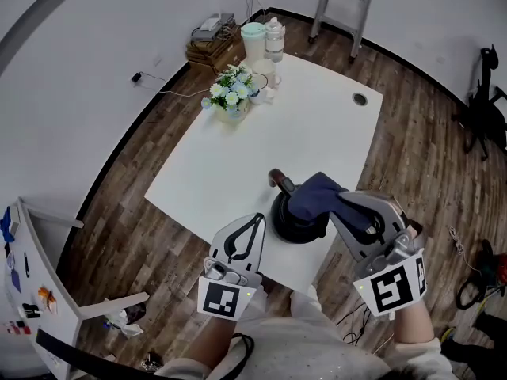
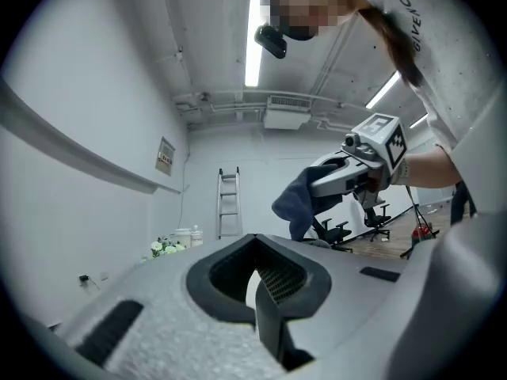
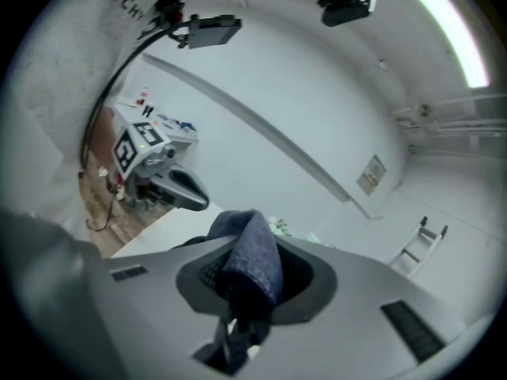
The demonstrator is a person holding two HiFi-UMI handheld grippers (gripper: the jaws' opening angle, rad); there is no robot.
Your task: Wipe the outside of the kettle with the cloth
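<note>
On a white table (image 1: 317, 125) over wood floor (image 1: 150, 145), right gripper (image 1: 342, 200) clamps cloth (image 1: 317, 190) at the kettle (image 1: 295, 224); left gripper (image 1: 255, 222) sits closed, empty

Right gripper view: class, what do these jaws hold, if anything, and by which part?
The right gripper is shut on the dark blue cloth, pinching a bunched fold; the rest sticks out beyond the jaws.
</note>
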